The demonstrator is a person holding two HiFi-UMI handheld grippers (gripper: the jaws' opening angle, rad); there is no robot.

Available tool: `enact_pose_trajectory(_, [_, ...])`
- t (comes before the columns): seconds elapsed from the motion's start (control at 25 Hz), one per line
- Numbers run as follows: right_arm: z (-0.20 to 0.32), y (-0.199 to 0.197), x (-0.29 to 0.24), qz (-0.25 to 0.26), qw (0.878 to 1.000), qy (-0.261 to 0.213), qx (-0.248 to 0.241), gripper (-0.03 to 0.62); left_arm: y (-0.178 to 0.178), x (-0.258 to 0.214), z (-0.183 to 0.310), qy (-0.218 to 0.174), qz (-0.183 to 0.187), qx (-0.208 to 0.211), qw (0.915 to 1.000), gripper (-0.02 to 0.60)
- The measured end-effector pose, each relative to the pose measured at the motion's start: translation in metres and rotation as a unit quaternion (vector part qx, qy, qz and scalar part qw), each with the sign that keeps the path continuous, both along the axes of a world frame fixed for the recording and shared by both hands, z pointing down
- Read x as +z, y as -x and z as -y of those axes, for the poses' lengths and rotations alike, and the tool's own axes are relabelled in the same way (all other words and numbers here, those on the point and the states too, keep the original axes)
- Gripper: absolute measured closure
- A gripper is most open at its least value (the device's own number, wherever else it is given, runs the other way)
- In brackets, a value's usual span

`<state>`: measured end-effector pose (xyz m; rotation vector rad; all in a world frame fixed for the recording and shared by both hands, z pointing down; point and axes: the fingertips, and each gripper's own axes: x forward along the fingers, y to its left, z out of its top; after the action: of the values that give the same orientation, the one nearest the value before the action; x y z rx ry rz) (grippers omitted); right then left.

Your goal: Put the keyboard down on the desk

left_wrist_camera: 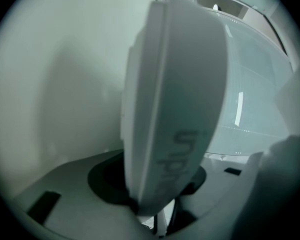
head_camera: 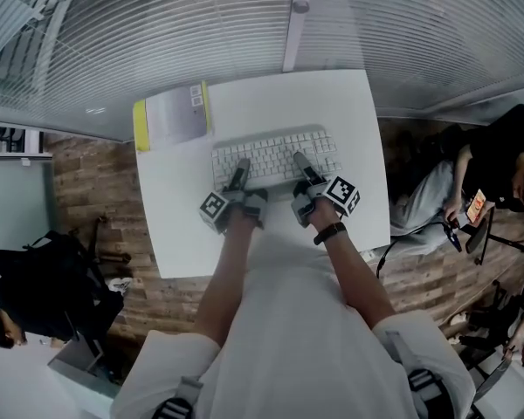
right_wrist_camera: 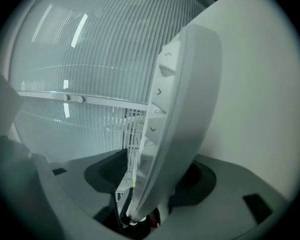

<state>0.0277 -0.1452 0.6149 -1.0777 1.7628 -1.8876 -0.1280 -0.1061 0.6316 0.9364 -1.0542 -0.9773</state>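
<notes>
A white keyboard (head_camera: 275, 155) lies across the middle of the white desk (head_camera: 332, 103), its long side toward me. My left gripper (head_camera: 241, 166) reaches over its front edge left of centre and my right gripper (head_camera: 302, 162) right of centre. In the left gripper view the keyboard (left_wrist_camera: 180, 109) stands on edge between the jaws, filling the space, and the left gripper (left_wrist_camera: 160, 184) is shut on it. In the right gripper view the keyboard (right_wrist_camera: 185, 109) also sits between the jaws, but a gap shows beside its key side, so the right gripper (right_wrist_camera: 150, 179) is open.
A grey folder with yellow edges (head_camera: 170, 116) lies at the desk's back left corner. A ribbed glass wall (head_camera: 244, 24) runs behind the desk. One person (head_camera: 17, 286) sits at the left on the wooden floor area, another person (head_camera: 506, 173) at the right.
</notes>
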Motion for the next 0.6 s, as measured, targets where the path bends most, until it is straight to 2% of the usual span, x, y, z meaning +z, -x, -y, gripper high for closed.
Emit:
enact_pose_trajectory(0.2, [-0.022, -0.009, -0.013, 0.058, 0.998, 0.0, 0.026, 0.319, -0.002, -0.006, -0.001, 0.0, -0.017, -0.011, 0.9998, 0.419])
enact_pose_trajectory(0.4, [-0.046, -0.005, -0.007, 0.048, 0.999, 0.001, 0.014, 0.319, 0.001, 0.003, -0.002, -0.004, -0.007, -0.01, 0.9999, 0.419])
enact_pose_trajectory(0.6, [-0.058, 0.007, 0.001, 0.062, 0.998, 0.004, 0.01, 0.321, 0.002, 0.005, -0.001, 0.006, -0.019, -0.017, 0.9997, 0.419])
